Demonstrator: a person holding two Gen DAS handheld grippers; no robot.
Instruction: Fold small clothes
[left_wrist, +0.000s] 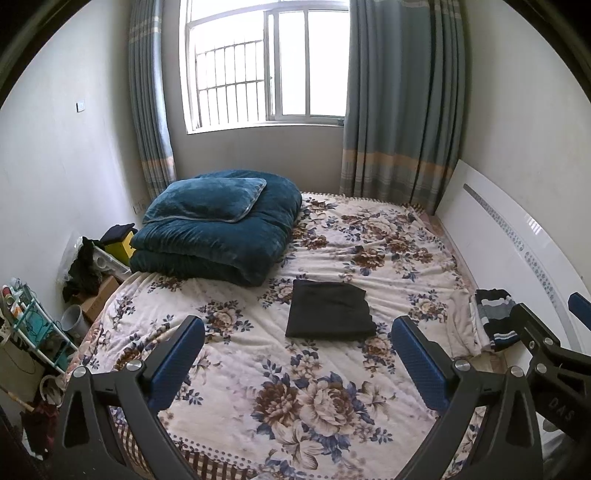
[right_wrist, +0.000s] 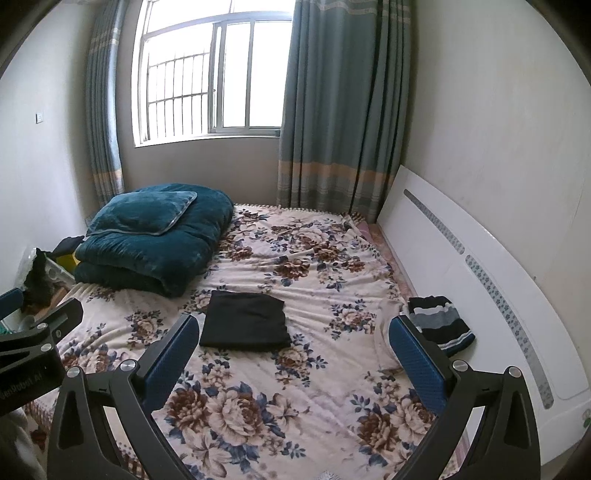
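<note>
Both grippers, L (left_wrist: 295, 350) and R (right_wrist: 293, 350), hovering spread, empty; striped garment (right_wrist: 441, 321) lying far-right, probably unfolded, nearer R gripper.

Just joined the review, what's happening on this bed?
Nothing is being handled right now. Both tools, left and right, hover open and empty above the floral bedspread. A black garment lies neatly folded mid-bed, and a striped garment sits bunched by the white headboard, apparently not yet folded.
</note>
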